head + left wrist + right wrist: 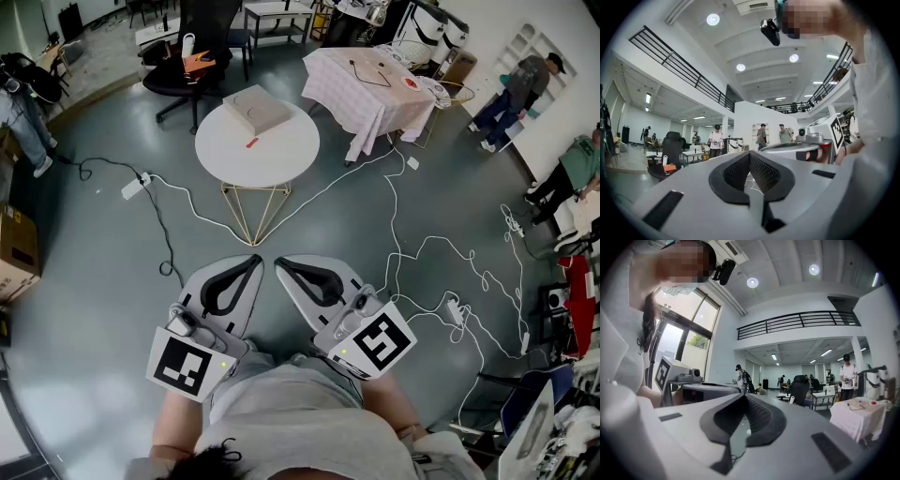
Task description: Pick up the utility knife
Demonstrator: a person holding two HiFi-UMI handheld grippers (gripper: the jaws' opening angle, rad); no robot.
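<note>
I saw both left gripper and right gripper with jaws together, empty; one round table at twelve o'clock carried one box.

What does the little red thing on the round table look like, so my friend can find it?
Find the round white table on gold wire legs, on the grey floor. On it lie a flat beige box and, closer to us, a small red thing, probably the knife. It is thin, far smaller than the box, and the only red item there.
</note>
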